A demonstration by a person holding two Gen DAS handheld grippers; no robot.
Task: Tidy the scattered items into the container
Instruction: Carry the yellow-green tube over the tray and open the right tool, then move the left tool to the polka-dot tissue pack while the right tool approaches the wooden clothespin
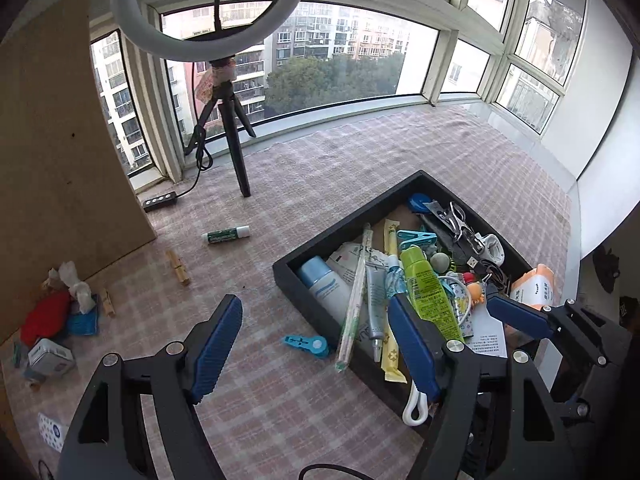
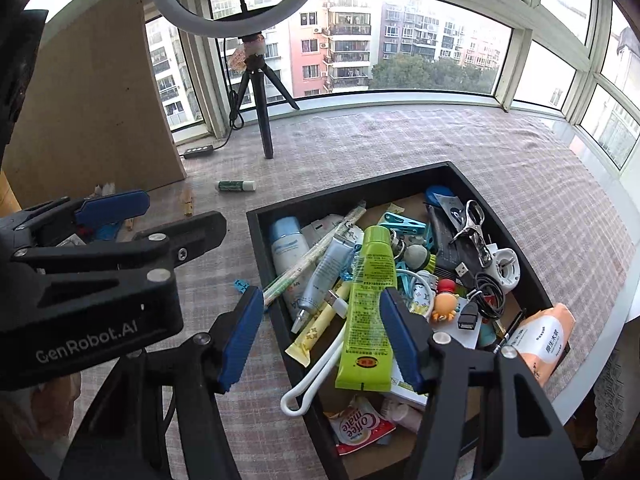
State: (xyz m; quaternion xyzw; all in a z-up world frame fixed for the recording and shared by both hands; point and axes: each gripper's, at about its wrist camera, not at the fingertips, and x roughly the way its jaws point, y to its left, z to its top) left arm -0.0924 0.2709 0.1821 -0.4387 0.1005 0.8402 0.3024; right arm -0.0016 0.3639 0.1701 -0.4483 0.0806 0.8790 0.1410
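A black tray (image 1: 320, 236) (image 2: 344, 194) sits on the checked cloth, full of tubes, clips, cables and packets, with a green tube (image 2: 366, 308) on top. My left gripper (image 1: 316, 344) is open and empty, above the tray's near left wall and a blue clip (image 1: 306, 344) on the cloth. My right gripper (image 2: 322, 336) is open and empty, over the tray's front left part. Loose on the cloth are a green glue stick (image 1: 226, 235) (image 2: 236, 186), wooden clothespegs (image 1: 178, 267) and a pile of small items (image 1: 56, 320) at the far left.
A ring light on a black tripod (image 1: 236, 152) (image 2: 262, 120) stands at the back by the window, with a cable and switch box (image 1: 160, 201). A cardboard panel (image 1: 60, 160) leans at the left. The table edge (image 2: 600, 364) lies right of the tray.
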